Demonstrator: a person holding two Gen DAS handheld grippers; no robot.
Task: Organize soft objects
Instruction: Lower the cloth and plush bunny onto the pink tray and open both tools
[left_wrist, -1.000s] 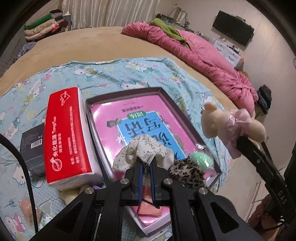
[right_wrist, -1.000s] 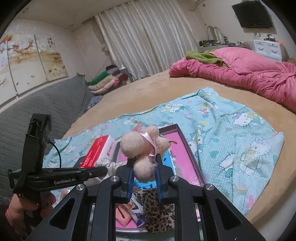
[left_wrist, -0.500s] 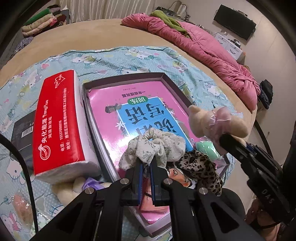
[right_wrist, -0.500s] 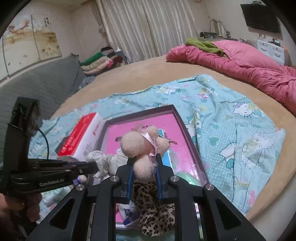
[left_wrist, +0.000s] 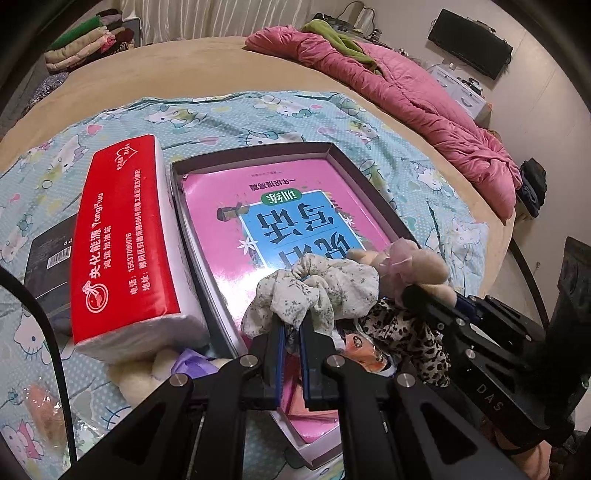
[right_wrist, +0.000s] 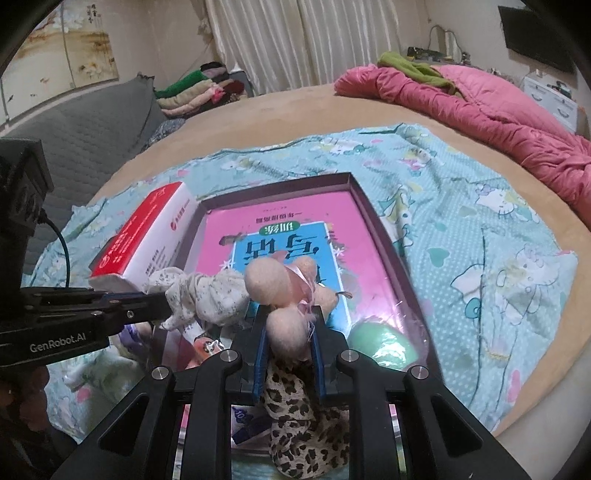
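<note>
Your tray's (left_wrist: 373, 184) near corner is cut off by gripper frames; the green item (right_wrist: 382, 347) under glare is blurred, maybe a sponge; book (left_wrist: 295, 229) partly hidden by soft items.

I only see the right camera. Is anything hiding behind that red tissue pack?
Observer: Yes. A black box with a barcode lies on the sheet, right beside the tissue pack, on the side away from the tray.
Operator: Is the flowery scrunchie really pinched?
Observer: Yes. From above, the left gripper has both blue pads shut on the scrunchie.
Operator: Anything else lying down there?
Observer: A peach thing in clear wrap lies on the sheet, nearer than the tissue pack.
</note>
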